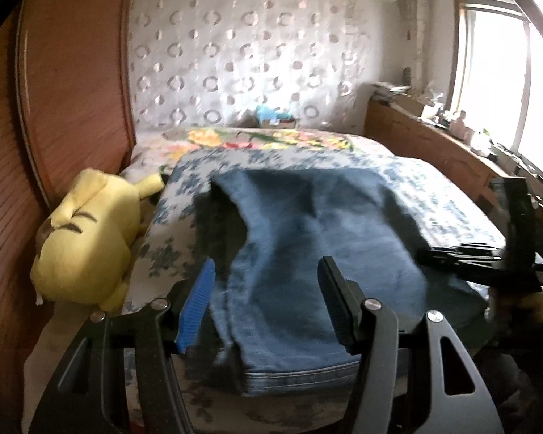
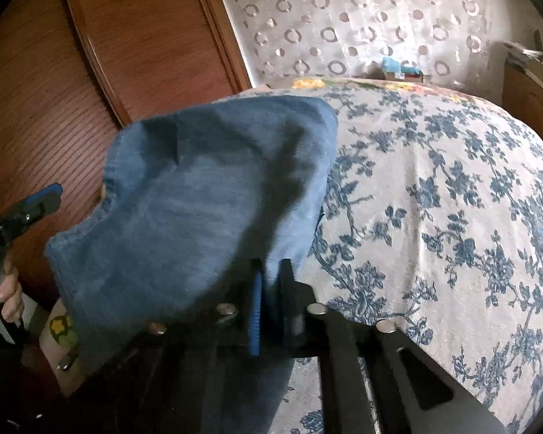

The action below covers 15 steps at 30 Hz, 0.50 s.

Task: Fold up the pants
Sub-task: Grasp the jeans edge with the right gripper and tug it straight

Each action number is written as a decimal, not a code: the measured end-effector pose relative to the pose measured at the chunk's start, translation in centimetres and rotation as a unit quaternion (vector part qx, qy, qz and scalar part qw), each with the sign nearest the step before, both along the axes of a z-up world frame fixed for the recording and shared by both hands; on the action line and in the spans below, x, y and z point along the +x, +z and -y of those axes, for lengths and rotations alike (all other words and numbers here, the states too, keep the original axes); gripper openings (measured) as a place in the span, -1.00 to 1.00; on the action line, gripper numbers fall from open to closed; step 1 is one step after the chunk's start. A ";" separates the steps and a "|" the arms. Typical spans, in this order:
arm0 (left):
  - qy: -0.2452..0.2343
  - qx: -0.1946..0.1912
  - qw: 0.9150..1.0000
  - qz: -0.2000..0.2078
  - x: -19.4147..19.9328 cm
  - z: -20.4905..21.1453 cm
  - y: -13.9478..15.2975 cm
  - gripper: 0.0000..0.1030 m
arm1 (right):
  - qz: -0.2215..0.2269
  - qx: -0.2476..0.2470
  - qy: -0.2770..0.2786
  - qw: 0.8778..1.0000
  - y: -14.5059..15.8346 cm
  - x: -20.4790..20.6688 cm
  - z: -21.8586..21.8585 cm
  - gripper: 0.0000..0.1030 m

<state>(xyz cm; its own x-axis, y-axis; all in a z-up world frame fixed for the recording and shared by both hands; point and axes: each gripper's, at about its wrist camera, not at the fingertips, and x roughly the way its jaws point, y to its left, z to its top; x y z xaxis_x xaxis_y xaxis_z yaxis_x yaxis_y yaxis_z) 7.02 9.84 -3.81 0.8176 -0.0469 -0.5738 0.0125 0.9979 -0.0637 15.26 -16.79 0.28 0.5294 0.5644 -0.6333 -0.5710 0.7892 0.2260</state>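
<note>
Covering most of the near half of the bed (image 2: 434, 188), the pants (image 1: 307, 238) are blue denim: fairly heavy, limp, thick where layers stack, and rough enough not to slip. They already lie partly doubled, with one edge lifted off the flowered bedspread. Seams, hems and the waistband look like the firmest places to pinch. The right claw (image 2: 269, 289) is clamped on a fold of denim; the left claw (image 1: 268, 300) stands apart above the cloth, gripping nothing.
</note>
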 end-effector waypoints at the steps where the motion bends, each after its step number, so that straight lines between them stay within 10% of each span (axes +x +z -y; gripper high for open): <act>1: -0.004 0.000 1.000 0.002 0.0 0.3 0.2 0.17 | 0.009 0.004 -0.004 1.000 0.3 -0.1 0.2 -0.88; 15: -0.054 -0.005 0.998 0.015 0.7 4.2 1.7 0.17 | 0.080 -0.011 -0.069 0.994 5.9 -0.2 7.1 -0.90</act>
